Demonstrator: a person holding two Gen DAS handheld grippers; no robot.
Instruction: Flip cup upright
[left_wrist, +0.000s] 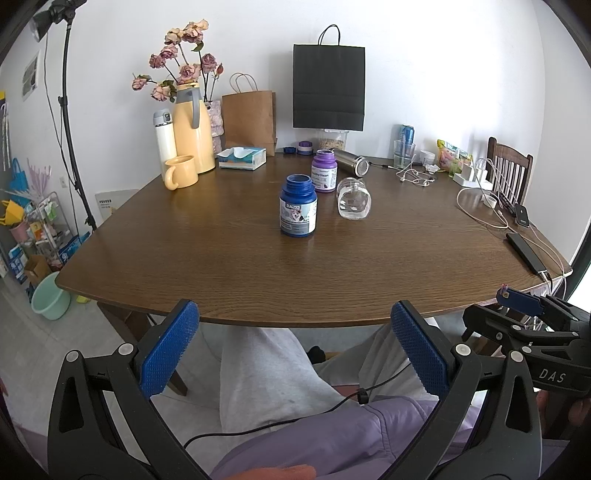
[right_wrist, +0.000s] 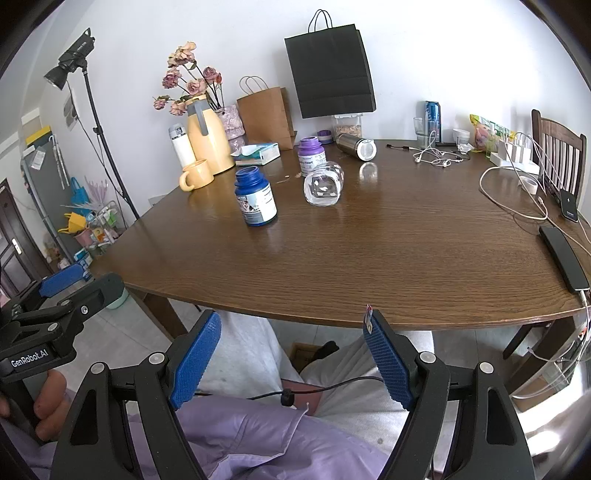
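Note:
A clear glass cup (left_wrist: 353, 198) lies on its side on the brown wooden table (left_wrist: 258, 266), just right of a blue bottle (left_wrist: 298, 211) and in front of a purple bottle (left_wrist: 324, 172). It also shows in the right wrist view (right_wrist: 323, 184), its base toward me. My left gripper (left_wrist: 293, 354) is open and empty, held below the table's near edge above the person's lap. My right gripper (right_wrist: 291, 360) is open and empty too, beside the left gripper, also short of the table edge. Each gripper shows at the edge of the other's view.
A yellow mug (left_wrist: 180, 171), yellow thermos jug (left_wrist: 192, 129), tissue box (left_wrist: 242, 158) and paper bags stand at the back left. A steel flask (right_wrist: 356, 147) lies behind the cup. Cables (right_wrist: 517, 199), a phone (right_wrist: 563, 254) and a chair (right_wrist: 557, 147) are at the right.

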